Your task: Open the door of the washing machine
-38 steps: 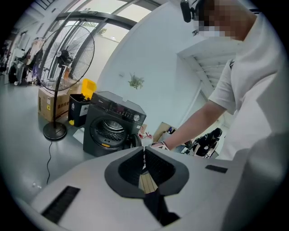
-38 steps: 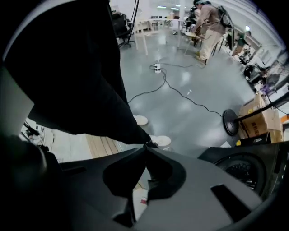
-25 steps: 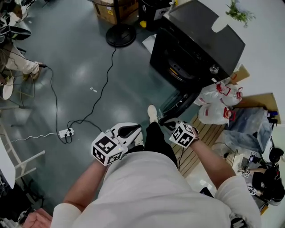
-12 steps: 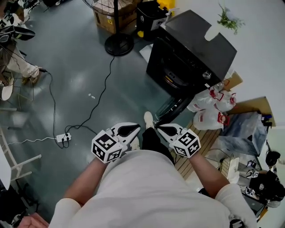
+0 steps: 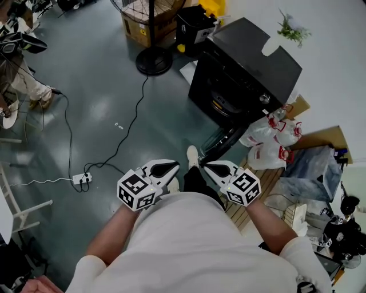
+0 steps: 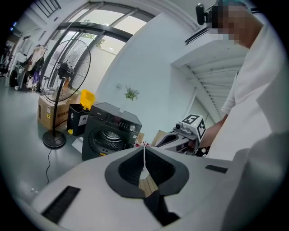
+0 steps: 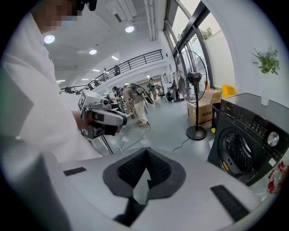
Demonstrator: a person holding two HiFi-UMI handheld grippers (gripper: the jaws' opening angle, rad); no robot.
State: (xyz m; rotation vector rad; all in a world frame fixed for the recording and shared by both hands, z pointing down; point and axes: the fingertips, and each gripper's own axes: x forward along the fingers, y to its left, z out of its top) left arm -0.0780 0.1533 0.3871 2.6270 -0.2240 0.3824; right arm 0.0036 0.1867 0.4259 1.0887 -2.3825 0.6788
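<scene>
The black washing machine (image 5: 246, 66) stands at the upper right of the head view, with its round door (image 5: 224, 140) swung open towards me and the drum (image 7: 237, 152) showing. My right gripper (image 5: 205, 164) is shut on nothing, held in front of my body a short way back from the door's edge and apart from it. My left gripper (image 5: 176, 166) is beside it, also shut and empty. In the left gripper view the jaws (image 6: 144, 146) meet in front of the washing machine (image 6: 108, 131). The right gripper view shows its shut tips (image 7: 146, 151) with the machine off to the right.
A fan stand (image 5: 153, 43), a cardboard box (image 5: 143, 14) and a black bin (image 5: 193, 24) stand left of the machine. A cable runs to a power strip (image 5: 82, 177) on the grey floor. Plastic bags (image 5: 267, 143) and wooden slats (image 5: 257, 189) lie at the right. A person's legs (image 5: 23, 80) show at far left.
My right gripper has left the edge of the open door, risen and drawn back towards my body. The left gripper has barely shifted.
</scene>
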